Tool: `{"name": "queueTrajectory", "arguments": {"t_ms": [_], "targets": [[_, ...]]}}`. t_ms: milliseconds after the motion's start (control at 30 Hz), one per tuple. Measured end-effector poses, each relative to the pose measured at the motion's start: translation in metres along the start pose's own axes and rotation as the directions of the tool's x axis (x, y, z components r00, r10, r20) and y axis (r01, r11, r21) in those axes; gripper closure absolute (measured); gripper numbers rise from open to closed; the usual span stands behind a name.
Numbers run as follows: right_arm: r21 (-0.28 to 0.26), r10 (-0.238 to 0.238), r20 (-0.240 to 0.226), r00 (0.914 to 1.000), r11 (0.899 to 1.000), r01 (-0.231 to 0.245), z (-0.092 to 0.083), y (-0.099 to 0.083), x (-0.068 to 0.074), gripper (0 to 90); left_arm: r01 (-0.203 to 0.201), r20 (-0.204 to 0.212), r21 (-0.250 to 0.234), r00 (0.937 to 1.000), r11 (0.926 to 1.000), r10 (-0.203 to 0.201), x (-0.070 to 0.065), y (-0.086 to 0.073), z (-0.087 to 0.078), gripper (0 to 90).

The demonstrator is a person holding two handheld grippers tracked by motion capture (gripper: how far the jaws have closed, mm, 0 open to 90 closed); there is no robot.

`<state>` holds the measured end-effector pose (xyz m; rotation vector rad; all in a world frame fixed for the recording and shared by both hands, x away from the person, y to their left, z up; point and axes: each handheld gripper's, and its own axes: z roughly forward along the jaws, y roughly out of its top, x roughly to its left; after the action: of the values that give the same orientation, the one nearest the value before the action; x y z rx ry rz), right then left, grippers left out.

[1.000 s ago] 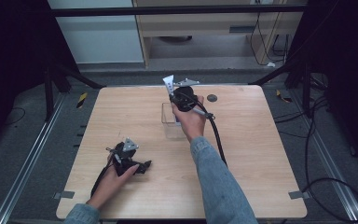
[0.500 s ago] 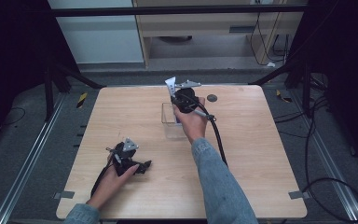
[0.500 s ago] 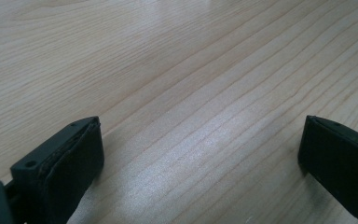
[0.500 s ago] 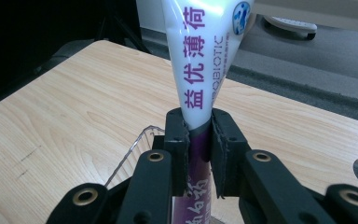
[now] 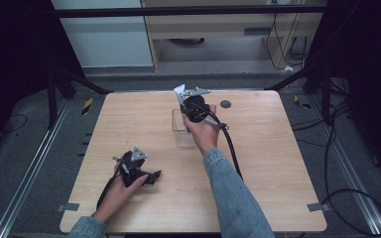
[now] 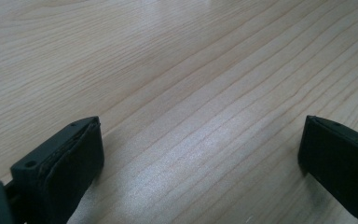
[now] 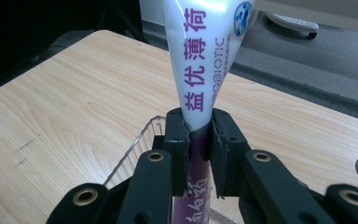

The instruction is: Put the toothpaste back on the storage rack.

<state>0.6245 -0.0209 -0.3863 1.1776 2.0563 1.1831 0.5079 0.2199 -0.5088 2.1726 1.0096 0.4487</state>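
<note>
White plastic, purple lettering: the toothpaste tube (image 7: 204,60) stood upright in my right tongs (image 7: 199,140), jaws clamped tight on its lower part, above the clear plastic box (image 5: 179,130) near the table's (image 5: 278,163) far edge, mid-width. My left tongs (image 5: 138,166) rested near the front-left corner, jaws wide apart with bare wood between them. I judged I was carrying the tube; next I'd need to lower it into the box before letting go.

Tube (image 7: 200,60) top beyond frame edge
</note>
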Motion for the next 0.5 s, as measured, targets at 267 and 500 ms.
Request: {"name": "queueTrajectory", "arguments": {"t_ms": [267, 500], "targets": [[0.013, 0.009, -0.002, 1.0, 1.0, -0.009, 0.0025, -0.0071, 0.0007, 78.2, -0.004, 0.0, 0.004, 1.0, 1.0, 0.004, 0.0003, 0.0, -0.0003, 0.0], [0.021, 0.005, -0.006, 1.0, 1.0, -0.005, 0.0053, -0.0093, 0.0033, 78.2, -0.003, 0.0, 0.003, 1.0, 1.0, 0.003, 0.0002, 0.0, -0.0002, 0.0]]}}
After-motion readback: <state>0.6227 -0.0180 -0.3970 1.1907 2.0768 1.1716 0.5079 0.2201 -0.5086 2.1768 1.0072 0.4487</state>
